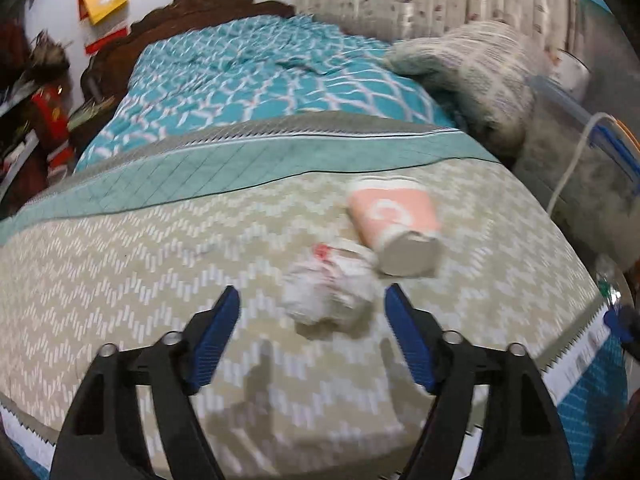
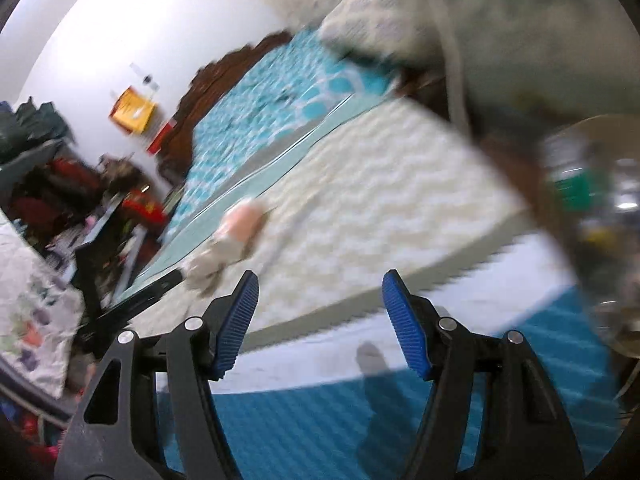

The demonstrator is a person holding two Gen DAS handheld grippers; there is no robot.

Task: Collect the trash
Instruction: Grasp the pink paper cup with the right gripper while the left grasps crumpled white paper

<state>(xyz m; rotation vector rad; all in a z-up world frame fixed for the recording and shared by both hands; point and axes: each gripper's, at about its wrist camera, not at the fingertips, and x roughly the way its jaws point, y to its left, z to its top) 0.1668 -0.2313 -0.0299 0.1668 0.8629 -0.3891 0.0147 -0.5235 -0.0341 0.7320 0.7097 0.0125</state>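
The left gripper [image 1: 312, 300] is standing open above the beige patterned bedspread [image 1: 120, 264], nothing between its jaws. A crumpled paper wad [image 1: 330, 296] is lying just ahead, touching a tipped pink paper cup [image 1: 394, 224]; its white logo is blurred. The right gripper [image 2: 318, 288] is likewise standing open and empty. A carved wooden headboard [image 1: 208, 6] is backing the bed.

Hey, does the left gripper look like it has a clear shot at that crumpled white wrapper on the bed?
Probably yes. The left gripper is open with the crumpled white wrapper just ahead between its fingertips. Only the pink paper cup lies close behind it.
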